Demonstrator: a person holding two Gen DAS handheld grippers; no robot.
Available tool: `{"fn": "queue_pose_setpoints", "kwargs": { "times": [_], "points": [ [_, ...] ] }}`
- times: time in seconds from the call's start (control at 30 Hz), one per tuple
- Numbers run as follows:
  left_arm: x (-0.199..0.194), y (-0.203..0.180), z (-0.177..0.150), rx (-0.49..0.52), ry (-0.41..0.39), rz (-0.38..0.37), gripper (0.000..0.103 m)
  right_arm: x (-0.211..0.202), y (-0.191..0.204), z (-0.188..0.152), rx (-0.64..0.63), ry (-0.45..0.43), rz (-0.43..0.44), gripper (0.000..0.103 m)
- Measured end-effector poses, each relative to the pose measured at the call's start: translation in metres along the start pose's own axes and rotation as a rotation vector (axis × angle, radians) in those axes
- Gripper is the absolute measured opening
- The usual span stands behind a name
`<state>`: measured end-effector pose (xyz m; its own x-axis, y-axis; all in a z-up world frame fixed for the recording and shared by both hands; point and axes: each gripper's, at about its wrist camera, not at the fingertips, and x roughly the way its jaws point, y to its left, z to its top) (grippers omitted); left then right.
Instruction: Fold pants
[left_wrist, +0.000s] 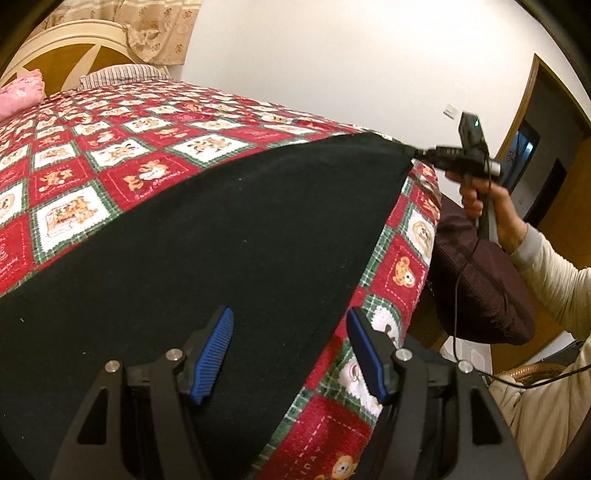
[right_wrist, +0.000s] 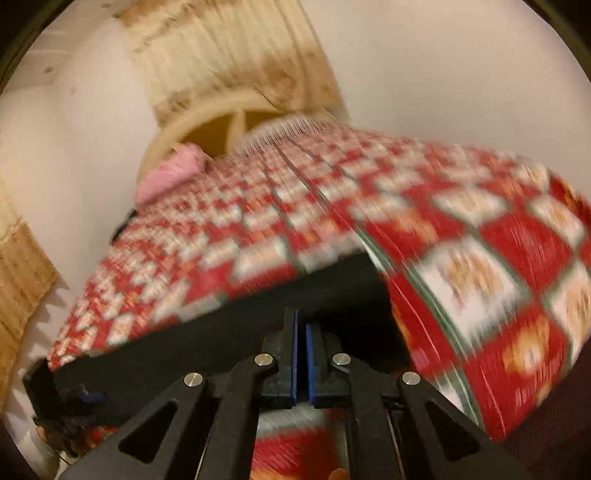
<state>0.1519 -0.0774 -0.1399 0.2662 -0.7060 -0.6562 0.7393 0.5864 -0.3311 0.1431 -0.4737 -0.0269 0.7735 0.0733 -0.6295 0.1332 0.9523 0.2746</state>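
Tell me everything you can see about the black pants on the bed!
The black pants are plain, dark, soft-looking cloth with tiny lint specks. They lie spread flat and smooth on the red checked teddy-bear bedspread, near the bed's edge. Legs and waistband cannot be told apart. The right gripper is shut on the far corner, which looks pulled to a point. The left gripper is open, its blue pads on either side of the near edge, not pressing on it.

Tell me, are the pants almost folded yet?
Not yet. Done: the black pants lie spread flat on the bear-patterned bedspread. In hand: the right gripper has pinched shut on the far corner, while the left gripper hovers open over the near edge. Left: no fold shows yet, so all the folding.
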Motion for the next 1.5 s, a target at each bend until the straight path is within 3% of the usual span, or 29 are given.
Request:
{"fn": "queue_pose_setpoints", "kwargs": {
  "times": [0.07, 0.13, 0.2, 0.23, 0.33, 0.4, 0.53, 0.63, 0.8, 0.87, 1.07, 1.3, 1.4, 1.5],
  "points": [
    [0.001, -0.001, 0.000, 0.007, 0.008, 0.000, 0.068, 0.002, -0.010, -0.011, 0.022, 0.022, -0.004, 0.004],
    [0.001, -0.005, 0.000, 0.022, 0.011, -0.003, 0.073, 0.000, -0.012, -0.015, 0.015, 0.029, -0.033, 0.011],
    [0.001, -0.008, 0.000, 0.035, 0.009, 0.013, 0.073, -0.007, -0.017, -0.014, 0.015, 0.006, -0.058, 0.036],
    [0.000, -0.008, -0.001, 0.034, 0.003, 0.020, 0.074, -0.011, -0.021, -0.012, 0.026, -0.003, -0.088, 0.038],
    [-0.005, -0.008, -0.003, 0.027, -0.012, 0.056, 0.074, -0.025, -0.025, -0.010, 0.048, -0.038, -0.125, 0.038],
    [-0.007, -0.011, -0.004, 0.038, -0.013, 0.084, 0.074, -0.031, -0.009, -0.011, -0.005, -0.040, -0.117, 0.038],
    [-0.004, -0.019, -0.005, 0.082, -0.003, 0.128, 0.074, -0.026, 0.059, -0.027, -0.268, 0.006, -0.073, 0.038],
    [0.001, -0.023, -0.003, 0.104, 0.004, 0.155, 0.073, -0.007, 0.113, -0.051, -0.559, 0.050, -0.095, 0.038],
    [0.007, -0.032, -0.002, 0.153, 0.009, 0.190, 0.069, 0.011, 0.132, -0.076, -0.773, 0.067, -0.177, 0.037],
    [0.011, -0.032, -0.001, 0.164, 0.023, 0.199, 0.064, 0.012, 0.136, -0.080, -0.811, 0.070, -0.185, 0.037],
    [0.019, -0.034, 0.007, 0.185, 0.046, 0.238, 0.064, 0.015, 0.147, -0.092, -0.886, 0.088, -0.173, 0.037],
    [0.023, -0.035, 0.013, 0.199, 0.078, 0.231, 0.026, 0.012, 0.149, -0.096, -0.889, 0.085, -0.157, 0.037],
    [0.022, -0.034, 0.012, 0.188, 0.078, 0.218, 0.026, 0.009, 0.146, -0.093, -0.886, 0.081, -0.163, 0.037],
    [0.025, -0.042, 0.010, 0.228, 0.073, 0.252, 0.027, 0.008, 0.145, -0.092, -0.885, 0.080, -0.168, 0.037]
  ]
}}
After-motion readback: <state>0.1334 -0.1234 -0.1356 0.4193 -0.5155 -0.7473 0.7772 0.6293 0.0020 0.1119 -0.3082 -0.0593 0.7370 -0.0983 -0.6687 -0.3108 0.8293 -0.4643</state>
